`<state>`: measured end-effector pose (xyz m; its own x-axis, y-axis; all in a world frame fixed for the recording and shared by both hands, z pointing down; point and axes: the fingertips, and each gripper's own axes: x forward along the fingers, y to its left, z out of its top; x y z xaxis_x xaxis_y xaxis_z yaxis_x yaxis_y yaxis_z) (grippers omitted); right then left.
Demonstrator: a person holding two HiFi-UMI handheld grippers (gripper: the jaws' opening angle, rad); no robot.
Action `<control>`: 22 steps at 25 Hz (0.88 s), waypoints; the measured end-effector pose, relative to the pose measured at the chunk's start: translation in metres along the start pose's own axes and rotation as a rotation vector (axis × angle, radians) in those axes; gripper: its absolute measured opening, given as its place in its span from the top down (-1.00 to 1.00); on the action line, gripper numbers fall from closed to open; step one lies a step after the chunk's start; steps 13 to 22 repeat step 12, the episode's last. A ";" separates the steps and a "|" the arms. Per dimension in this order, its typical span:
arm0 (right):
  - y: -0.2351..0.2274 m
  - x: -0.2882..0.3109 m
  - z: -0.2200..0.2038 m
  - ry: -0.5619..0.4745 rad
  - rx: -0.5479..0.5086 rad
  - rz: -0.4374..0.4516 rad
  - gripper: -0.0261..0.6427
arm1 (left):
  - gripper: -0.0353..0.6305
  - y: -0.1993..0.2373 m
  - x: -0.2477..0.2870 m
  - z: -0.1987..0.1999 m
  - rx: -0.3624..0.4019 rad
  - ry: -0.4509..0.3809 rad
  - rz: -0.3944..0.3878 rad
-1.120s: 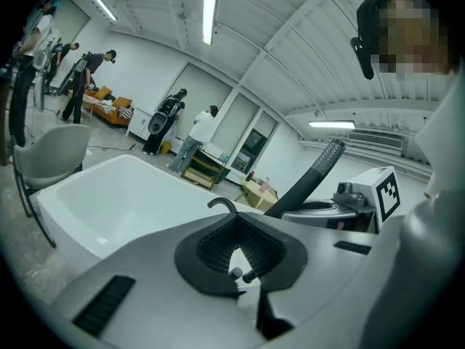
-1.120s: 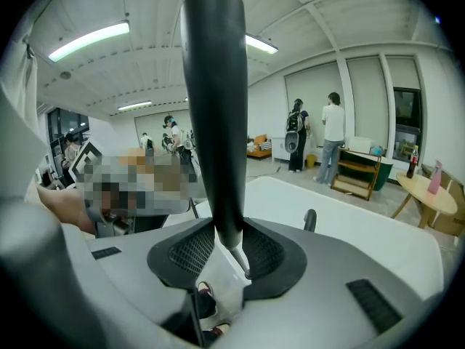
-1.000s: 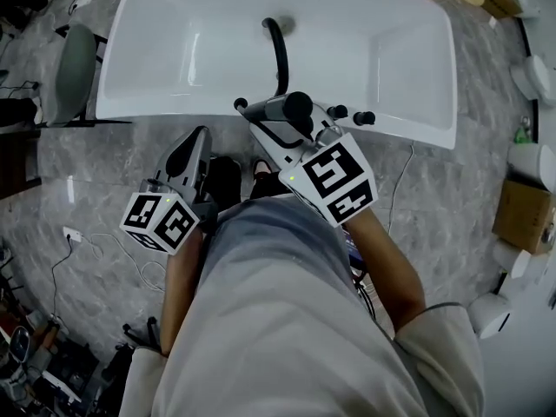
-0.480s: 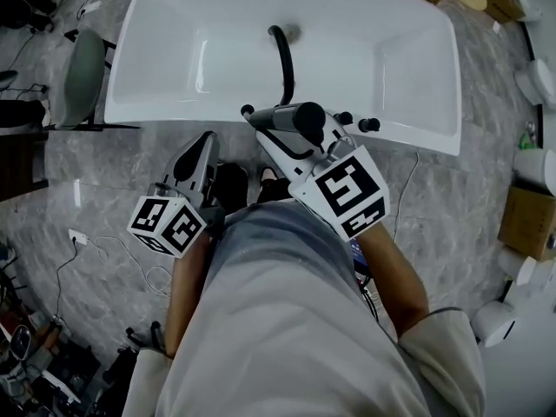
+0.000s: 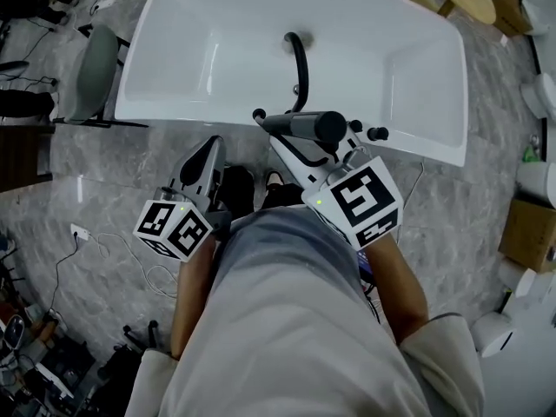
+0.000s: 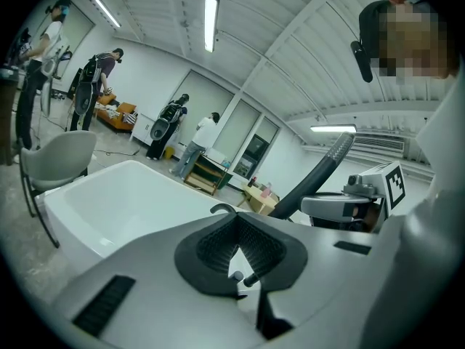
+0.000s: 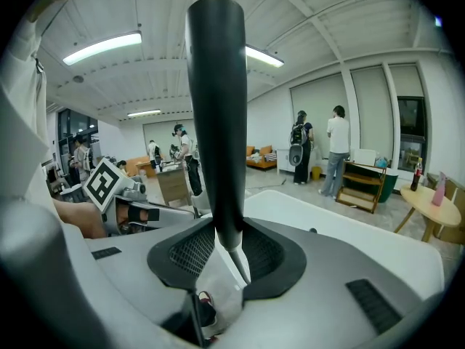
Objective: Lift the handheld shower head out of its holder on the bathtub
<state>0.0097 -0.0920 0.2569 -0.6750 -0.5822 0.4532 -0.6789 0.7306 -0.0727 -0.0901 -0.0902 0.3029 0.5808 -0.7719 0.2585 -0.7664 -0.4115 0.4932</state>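
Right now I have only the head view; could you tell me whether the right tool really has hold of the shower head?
Observer: Yes. In the right gripper view the right tool is closed on the shower head, low on its handle.
Operator: Thank you. Is the left tool carrying anything?
Observer: No. Its own view shows the left tool with jaws together and nothing between them.
Operator: And how does the shower head stand?
Observer: In the left gripper view it rises at a slant beside the right tool, with the tub lower in that picture.

Shwr head point(image 5: 304, 127) by tub point(image 5: 165, 68) rim, chair point(image 5: 95, 75) L.
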 end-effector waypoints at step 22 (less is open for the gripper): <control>-0.008 -0.001 -0.007 0.024 0.010 0.010 0.53 | 0.88 0.007 0.000 -0.012 -0.062 0.011 -0.003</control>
